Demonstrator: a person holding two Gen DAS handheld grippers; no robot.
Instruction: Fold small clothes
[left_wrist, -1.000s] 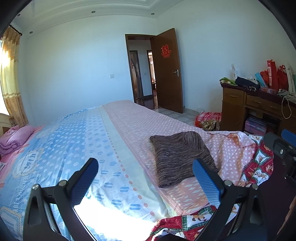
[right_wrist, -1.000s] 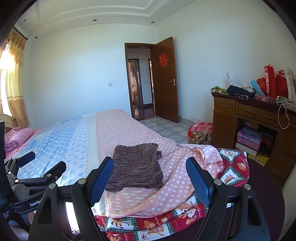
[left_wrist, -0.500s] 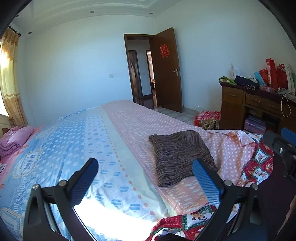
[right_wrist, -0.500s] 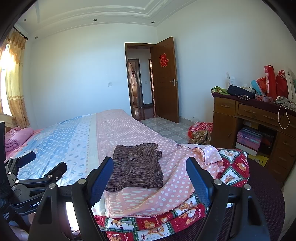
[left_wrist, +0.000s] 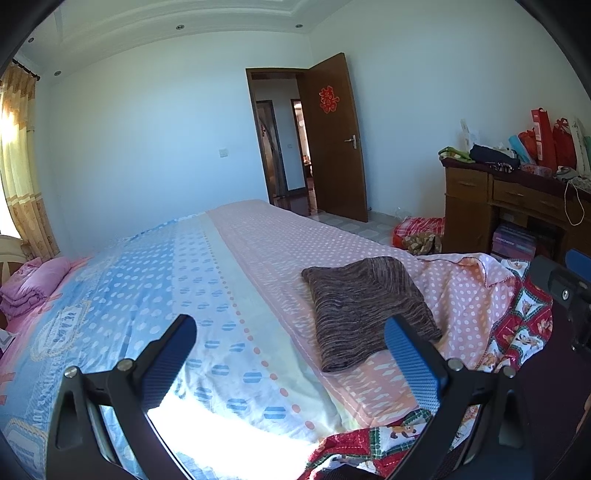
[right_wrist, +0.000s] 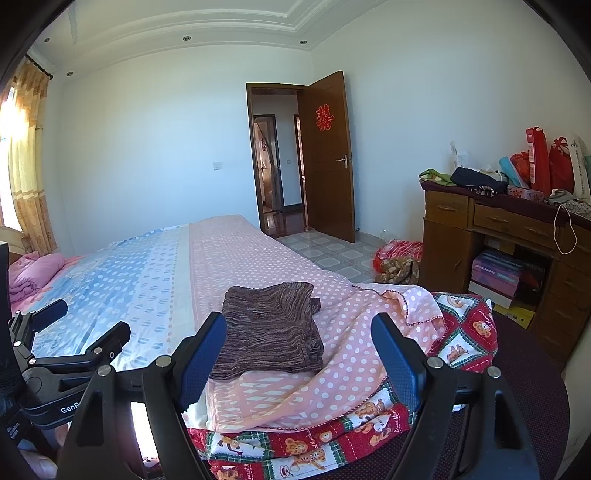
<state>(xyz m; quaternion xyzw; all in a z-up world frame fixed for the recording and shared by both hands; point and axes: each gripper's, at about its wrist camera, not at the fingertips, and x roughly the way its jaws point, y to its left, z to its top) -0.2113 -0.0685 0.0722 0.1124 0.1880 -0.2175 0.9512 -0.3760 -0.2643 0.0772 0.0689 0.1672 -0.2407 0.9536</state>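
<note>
A folded brown striped knit garment (left_wrist: 365, 310) (right_wrist: 271, 332) lies on the pink dotted part of the bed sheet (left_wrist: 266, 243) (right_wrist: 240, 258), near the bed's corner. My left gripper (left_wrist: 290, 343) is open and empty, held back from the garment, which lies ahead and to its right. In the right wrist view my right gripper (right_wrist: 299, 350) is open too, nothing between its blue pads, and the garment lies just beyond them. The left gripper (right_wrist: 90, 325) shows at the left edge of that view. A part of the right gripper (left_wrist: 565, 288) shows at the right edge of the left wrist view.
A red bear-print quilt (right_wrist: 461, 332) hangs over the bed's near corner. A wooden desk (right_wrist: 498, 229) piled with bags stands at the right. A pink folded blanket (left_wrist: 33, 284) lies far left. An open door (right_wrist: 328, 162) is at the back.
</note>
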